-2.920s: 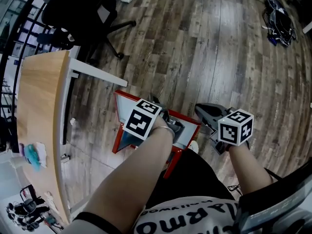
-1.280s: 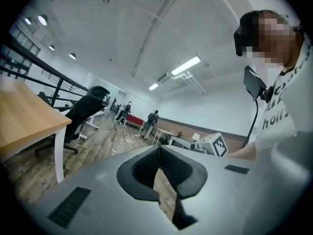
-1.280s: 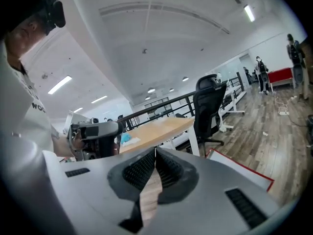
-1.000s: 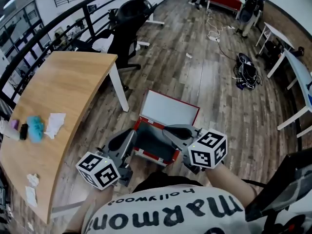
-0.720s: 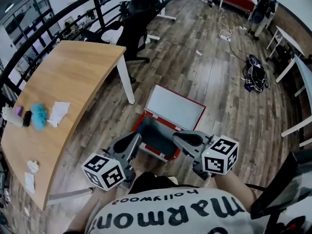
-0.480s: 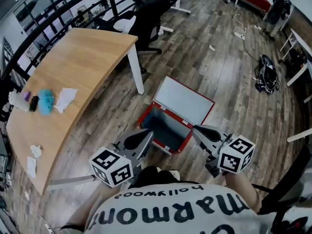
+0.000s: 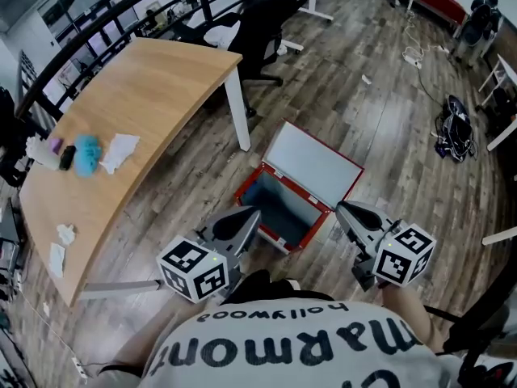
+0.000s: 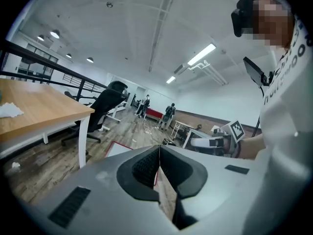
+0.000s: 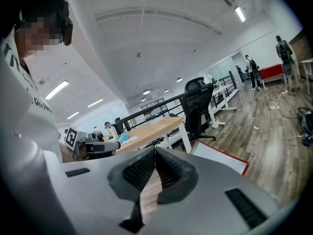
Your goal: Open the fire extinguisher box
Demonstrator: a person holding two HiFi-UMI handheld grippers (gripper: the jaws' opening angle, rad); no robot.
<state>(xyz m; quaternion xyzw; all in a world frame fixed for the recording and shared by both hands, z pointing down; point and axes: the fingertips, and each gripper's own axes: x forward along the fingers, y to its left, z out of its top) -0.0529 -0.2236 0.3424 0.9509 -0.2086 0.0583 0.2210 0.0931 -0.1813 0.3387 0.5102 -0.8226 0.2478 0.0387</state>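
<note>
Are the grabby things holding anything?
Nothing is held. The left gripper and right gripper are both shut and empty; the open red box lies apart on the floor.

The box lies open in mid-frame, its hollow free to reach from above. Its lid lies flat on the floor toward the upper right and takes up that side. A table leg stands near the box's upper-left corner, and the table fills the left of the frame, so that side is tight. Bare floor spreads wide to the right and above the lid. A chair at top centre and cables at the right edge are well apart from the box. The left gripper and right gripper flank the box's near edge.
</note>
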